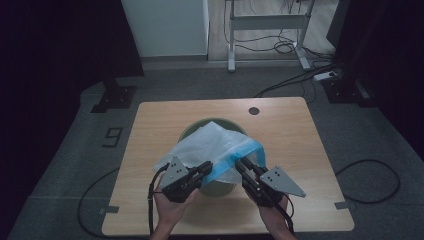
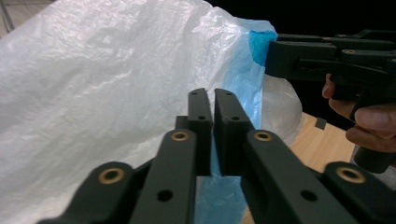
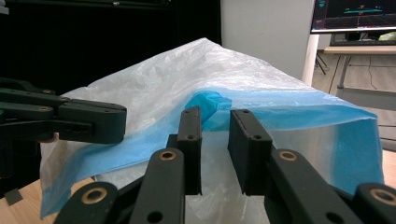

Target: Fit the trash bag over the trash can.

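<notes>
The work in hand looks like fitting a bin liner (image 1: pixel 215 145) over a green bucket (image 1: pixel 220 186) at the middle of the counter (image 1: pixel 300 150); the step is taking hold of the liner's blue-banded mouth on both sides. At the lower left of the high view the left gripper (image 1: pixel 206 167) has its jaws closed almost together, and in the left gripper view (image 2: pixel 213 109) the blue band runs down into the narrow slit between them, so it reads as pinched. The right gripper (image 1: pixel 243 166), lower right of centre, holds its jaws partly apart; in the right gripper view (image 3: pixel 218 122) a bunched fold of blue film sits at the tip of the left jaw, but whether the pads press it I cannot tell.

Next, I judge, the right side needs a firm pinch; then both hands spread the mouth and draw it down around the rim.

The liner is thin, crinkled, translucent white film with a bright blue hem; it lies tented over the bucket, covering most of it.
</notes>
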Motion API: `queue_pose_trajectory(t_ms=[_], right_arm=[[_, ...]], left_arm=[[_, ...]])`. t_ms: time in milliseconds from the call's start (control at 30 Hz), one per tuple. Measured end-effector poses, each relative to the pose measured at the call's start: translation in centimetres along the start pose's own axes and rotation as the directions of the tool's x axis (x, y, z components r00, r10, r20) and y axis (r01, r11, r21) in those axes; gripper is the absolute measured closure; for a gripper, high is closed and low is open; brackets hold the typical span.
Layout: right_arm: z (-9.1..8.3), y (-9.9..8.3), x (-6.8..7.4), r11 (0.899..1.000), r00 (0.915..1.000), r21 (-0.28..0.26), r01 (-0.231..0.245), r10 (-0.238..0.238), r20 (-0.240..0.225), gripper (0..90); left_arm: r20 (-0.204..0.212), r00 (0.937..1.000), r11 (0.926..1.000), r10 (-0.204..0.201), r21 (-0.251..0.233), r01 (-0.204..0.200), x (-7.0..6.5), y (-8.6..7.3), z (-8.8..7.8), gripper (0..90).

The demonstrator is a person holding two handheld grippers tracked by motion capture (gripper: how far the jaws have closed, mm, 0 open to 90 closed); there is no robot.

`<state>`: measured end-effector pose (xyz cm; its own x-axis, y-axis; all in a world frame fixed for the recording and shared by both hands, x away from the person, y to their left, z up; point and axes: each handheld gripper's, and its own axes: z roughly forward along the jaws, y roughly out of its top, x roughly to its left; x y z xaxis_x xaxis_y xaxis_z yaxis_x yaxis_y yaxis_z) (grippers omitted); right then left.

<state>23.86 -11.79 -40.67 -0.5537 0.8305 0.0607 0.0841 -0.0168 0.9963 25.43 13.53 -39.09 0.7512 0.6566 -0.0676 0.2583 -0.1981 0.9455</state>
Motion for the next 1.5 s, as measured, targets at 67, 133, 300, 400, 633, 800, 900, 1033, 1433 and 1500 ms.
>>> queue_pose_trajectory(t_ms=[67, 133, 300, 400, 633, 800, 900, 1033, 1433, 1500], right_arm=[[-0.1, 0.0, -0.1, 1.000, 1.0000, -0.001, 0.000, 0.000, 0.001, 73.5], [0.0, 0.0, -0.2, 1.000, 1.0000, -0.003, -0.003, 0.003, 0.001, 73.5], [0.0, 0.1, -0.3, 1.000, 1.0000, -0.006, -0.008, 0.008, 0.004, 73.4], [0.0, 0.0, -0.2, 1.000, 1.0000, -0.006, -0.006, 0.006, 0.002, 73.2], [-0.1, -0.2, 0.2, 1.000, 1.0000, -0.003, -0.009, 0.009, -0.004, 73.2], [-0.1, -0.1, 0.1, 1.000, 0.9999, -0.007, -0.011, 0.011, -0.001, 73.2], [-0.3, -0.1, 0.0, 1.000, 0.9999, -0.009, -0.013, 0.013, 0.002, 73.1], [-0.3, -0.3, -0.1, 1.000, 0.9999, -0.008, -0.015, 0.015, 0.003, 73.0], [-0.6, -0.8, -0.2, 1.000, 0.9995, -0.003, -0.030, 0.030, -0.002, 66.5], [-0.7, -0.9, -0.3, 0.999, 0.9994, -0.002, -0.033, 0.033, -0.002, 65.3]], left_arm=[[0.006, 1.0000, 1.0000, 0.001, -0.002, -0.001, 0.0, -0.1, 0.1, 86.3], [0.009, 0.9999, 1.0000, 0.007, 0.001, -0.007, 0.0, -0.2, 0.1, 78.9], [-0.049, 0.9983, 0.9995, 0.031, 0.006, -0.031, -0.2, -0.4, 0.1, 46.6], [-0.069, 0.9970, 0.9987, 0.036, 0.039, -0.034, 0.0, -0.6, 0.1, 30.7], [-0.008, 0.9999, 0.9988, 0.011, 0.047, -0.011, 0.3, -0.7, 0.0, 36.9], [0.077, 0.9967, 0.9982, -0.026, 0.055, 0.022, 0.9, -0.7, -0.1, 50.0], [0.103, 0.9940, 0.9982, -0.036, 0.052, 0.031, 1.0, -0.8, -0.1, 59.0], [0.083, 0.9962, 0.9989, -0.026, 0.041, 0.022, 0.9, -0.9, -0.1, 70.1], [0.121, 0.9841, 0.9837, -0.130, -0.109, 0.143, 1.7, -0.2, -1.4, 85.9], [0.127, 0.9820, 0.9804, -0.140, -0.121, 0.155, 1.8, -0.2, -1.6, 86.1]])
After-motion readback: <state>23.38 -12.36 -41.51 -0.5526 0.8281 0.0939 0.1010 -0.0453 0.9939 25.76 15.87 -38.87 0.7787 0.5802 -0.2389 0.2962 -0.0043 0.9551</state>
